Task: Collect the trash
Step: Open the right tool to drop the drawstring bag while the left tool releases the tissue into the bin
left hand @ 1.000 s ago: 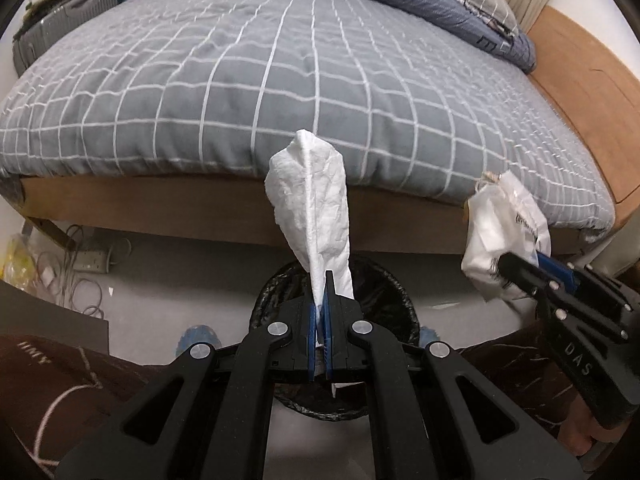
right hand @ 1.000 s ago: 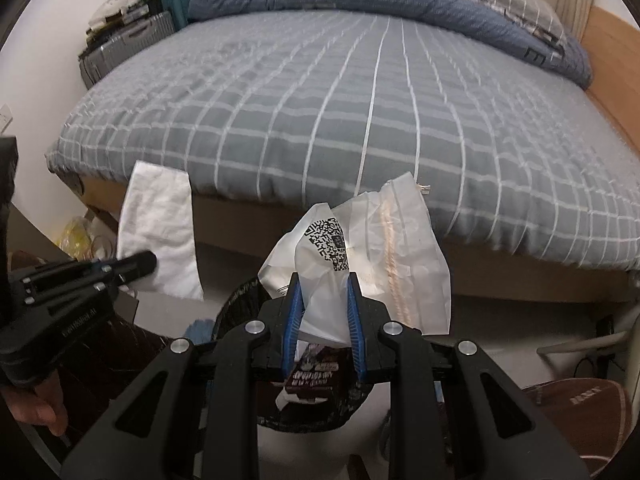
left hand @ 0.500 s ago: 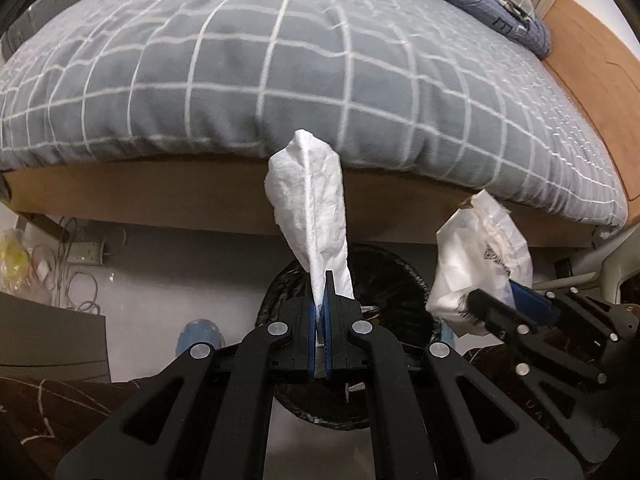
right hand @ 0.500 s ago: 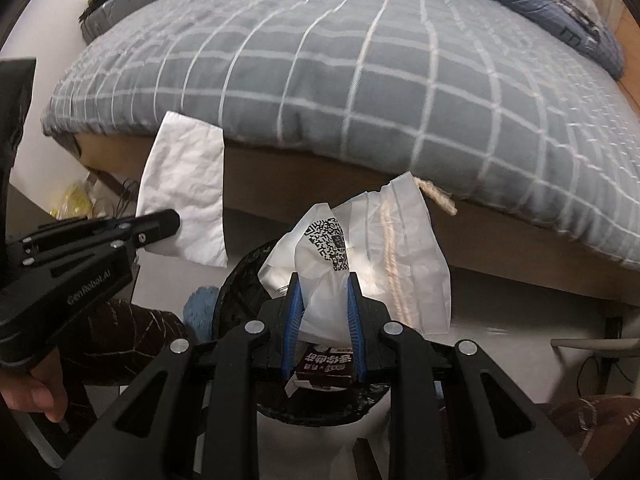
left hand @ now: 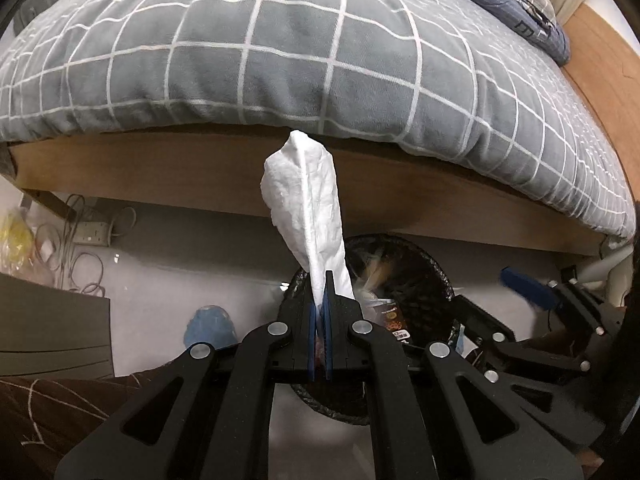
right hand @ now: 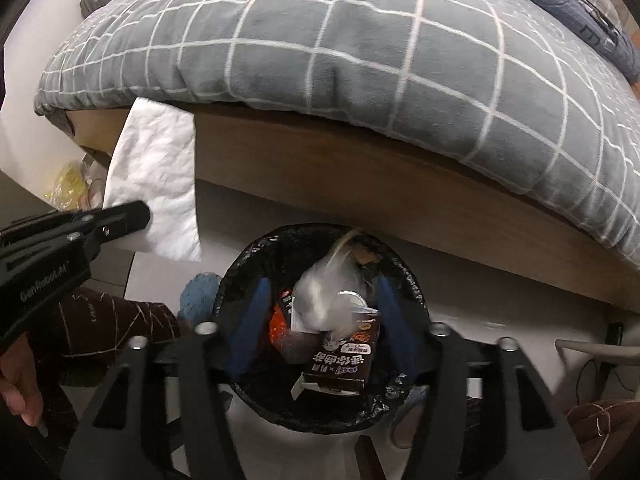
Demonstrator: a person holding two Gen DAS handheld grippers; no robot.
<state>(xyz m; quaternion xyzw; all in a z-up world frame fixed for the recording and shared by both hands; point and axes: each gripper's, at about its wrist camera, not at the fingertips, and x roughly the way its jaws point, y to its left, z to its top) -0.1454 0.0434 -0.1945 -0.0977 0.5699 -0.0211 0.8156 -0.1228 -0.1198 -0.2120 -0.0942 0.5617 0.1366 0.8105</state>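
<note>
We can't read much in the trash bin point(right hand: 256, 256): the white bag point(right hand: 328, 300) is motion-blurred & hides what's under it. Right gripper point(right hand: 324, 324) fingers smear too. Left wrist view: left gripper point(left hand: 320, 304) covers the bin's near rim.

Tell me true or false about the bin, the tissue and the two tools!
1. The left tool is shut on the tissue. True.
2. The right tool is squeezing the plastic bag. False: its jaws have just been opening and stand apart; the bag is between them, unpinched, over the bin.
3. The bin is empty. False: a brown carton and other trash lie inside.
4. The bin stands on the floor beside the bed. True.
5. The tissue is already in the bin. False: the left tool holds it up.
</note>
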